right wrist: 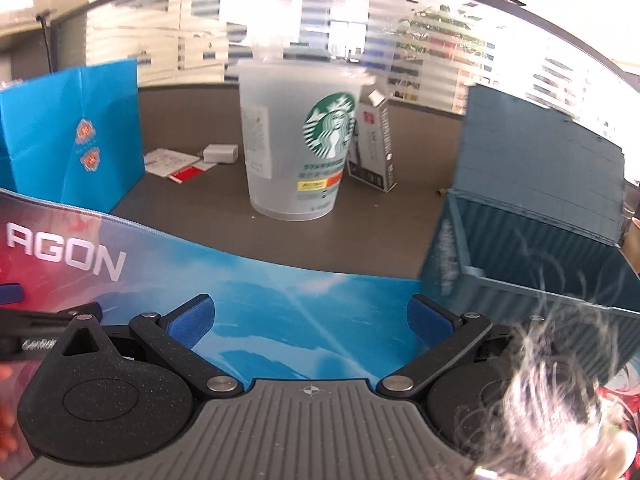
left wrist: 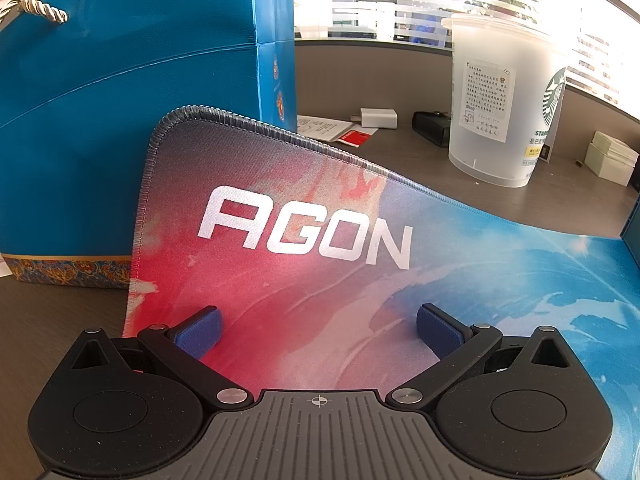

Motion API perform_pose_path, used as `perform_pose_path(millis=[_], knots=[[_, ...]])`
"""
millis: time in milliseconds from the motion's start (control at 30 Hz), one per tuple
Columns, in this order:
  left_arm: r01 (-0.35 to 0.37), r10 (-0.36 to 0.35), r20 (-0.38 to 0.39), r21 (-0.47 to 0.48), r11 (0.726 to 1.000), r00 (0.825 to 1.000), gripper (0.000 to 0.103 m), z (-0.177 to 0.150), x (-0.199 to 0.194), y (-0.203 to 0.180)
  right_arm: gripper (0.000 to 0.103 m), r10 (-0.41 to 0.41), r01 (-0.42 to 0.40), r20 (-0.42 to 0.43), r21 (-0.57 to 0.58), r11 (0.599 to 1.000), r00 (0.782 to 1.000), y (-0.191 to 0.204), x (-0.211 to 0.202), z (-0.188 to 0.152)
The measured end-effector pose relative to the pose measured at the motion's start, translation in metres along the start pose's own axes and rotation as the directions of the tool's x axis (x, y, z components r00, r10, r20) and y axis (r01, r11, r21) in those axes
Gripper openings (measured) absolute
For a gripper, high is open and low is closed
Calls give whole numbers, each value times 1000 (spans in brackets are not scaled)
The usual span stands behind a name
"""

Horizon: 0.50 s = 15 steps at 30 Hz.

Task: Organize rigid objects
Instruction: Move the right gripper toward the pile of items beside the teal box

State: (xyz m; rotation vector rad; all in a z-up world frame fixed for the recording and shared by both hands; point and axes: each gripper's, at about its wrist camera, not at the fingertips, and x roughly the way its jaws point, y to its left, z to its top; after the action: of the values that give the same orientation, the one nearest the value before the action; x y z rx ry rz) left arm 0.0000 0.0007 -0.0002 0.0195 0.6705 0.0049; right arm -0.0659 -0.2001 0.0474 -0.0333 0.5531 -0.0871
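A frosted plastic cup (left wrist: 504, 100) with a green logo stands upright on the desk beyond the red and blue AGON mouse mat (left wrist: 304, 280). From the right wrist the cup (right wrist: 296, 140) is straight ahead, past the mat (right wrist: 280, 304). My left gripper (left wrist: 318, 330) is open over the mat's red corner, nothing between its blue pads. My right gripper (right wrist: 310, 320) is open too, over the mat's blue part, with nothing in it. The left gripper's arm (right wrist: 48, 320) shows at the left edge of the right wrist view.
A tall blue gift bag (left wrist: 132, 92) stands at the left. A teal open box (right wrist: 532, 216) sits at the right. Behind the cup are a white charger (left wrist: 378, 117), papers (left wrist: 340, 130), a black item (left wrist: 432, 126), a small carton (right wrist: 376, 148) and white boxes (left wrist: 610, 158). Hair (right wrist: 560, 392) hangs at lower right.
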Motion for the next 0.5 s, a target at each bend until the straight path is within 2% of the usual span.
perform_pose_path(millis=[133, 200, 300, 500], knots=[[0, 0, 0, 0, 1000, 1000, 103, 0, 0, 0, 103, 127, -128, 30, 33, 991, 991, -39, -30, -10], [0, 0, 0, 0, 1000, 1000, 103, 0, 0, 0, 103, 158, -160, 54, 30, 987, 986, -58, -47, -17], [0, 0, 0, 0, 1000, 1000, 103, 0, 0, 0, 103, 157, -157, 70, 4, 988, 985, -90, -71, -28], [0, 0, 0, 0, 1000, 1000, 103, 0, 0, 0, 103, 88, -88, 29, -22, 996, 996, -161, -98, -50]])
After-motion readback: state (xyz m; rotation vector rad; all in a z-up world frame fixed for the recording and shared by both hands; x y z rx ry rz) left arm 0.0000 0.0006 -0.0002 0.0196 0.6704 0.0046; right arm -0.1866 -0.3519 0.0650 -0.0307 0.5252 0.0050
